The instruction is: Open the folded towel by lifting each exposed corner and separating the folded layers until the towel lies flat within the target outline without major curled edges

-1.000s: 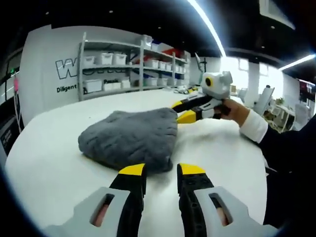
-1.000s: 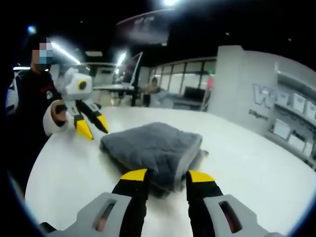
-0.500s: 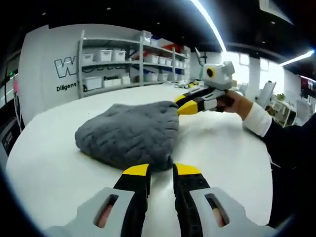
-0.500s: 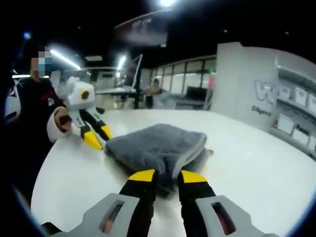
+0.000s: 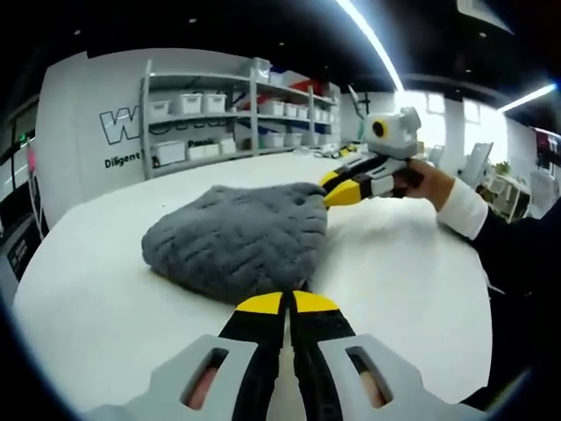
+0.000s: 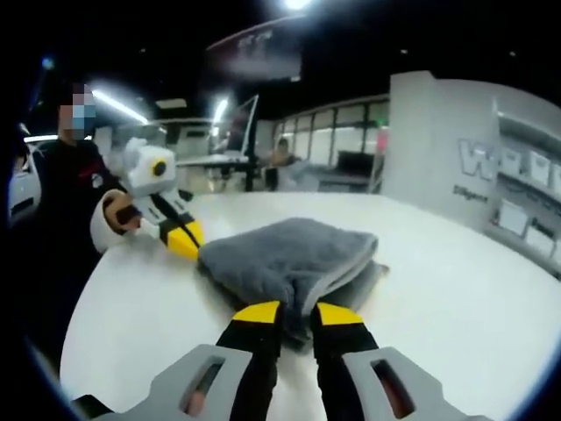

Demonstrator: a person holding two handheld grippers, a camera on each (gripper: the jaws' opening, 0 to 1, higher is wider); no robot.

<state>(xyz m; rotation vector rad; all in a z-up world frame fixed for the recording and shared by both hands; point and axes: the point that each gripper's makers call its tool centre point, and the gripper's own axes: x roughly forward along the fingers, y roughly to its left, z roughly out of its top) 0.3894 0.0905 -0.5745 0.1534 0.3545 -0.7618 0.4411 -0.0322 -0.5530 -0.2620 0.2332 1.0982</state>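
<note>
Left gripper [image 5: 287, 303]: jaws pressed together at the near edge of the towel; whether any cloth is caught between the tips I cannot tell. In the right gripper view it sits at the towel's far left corner [image 6: 185, 239], held in a hand [image 6: 112, 215].

Right gripper [image 6: 296, 313]: jaws narrowed with a small gap, straddling a fold of the top layer at a corner; a firm grip is not certain. In the left gripper view its tips touch the far right corner [image 5: 338, 189].

Towel [image 5: 235, 241]: grey, thick, quilted, still folded in stacked layers, lying mid-table between the two grippers.

Table [image 5: 412, 289]: white and smooth; no outline marking can be made out.

Handling, as a judgement: soft, limp and light, likely to sag and drag its lower layers. Best taken at an exposed corner, pinching the top layer only, then peeled upward and outward.

Background: shelves [image 5: 215, 114] with white bins, well apart.
</note>
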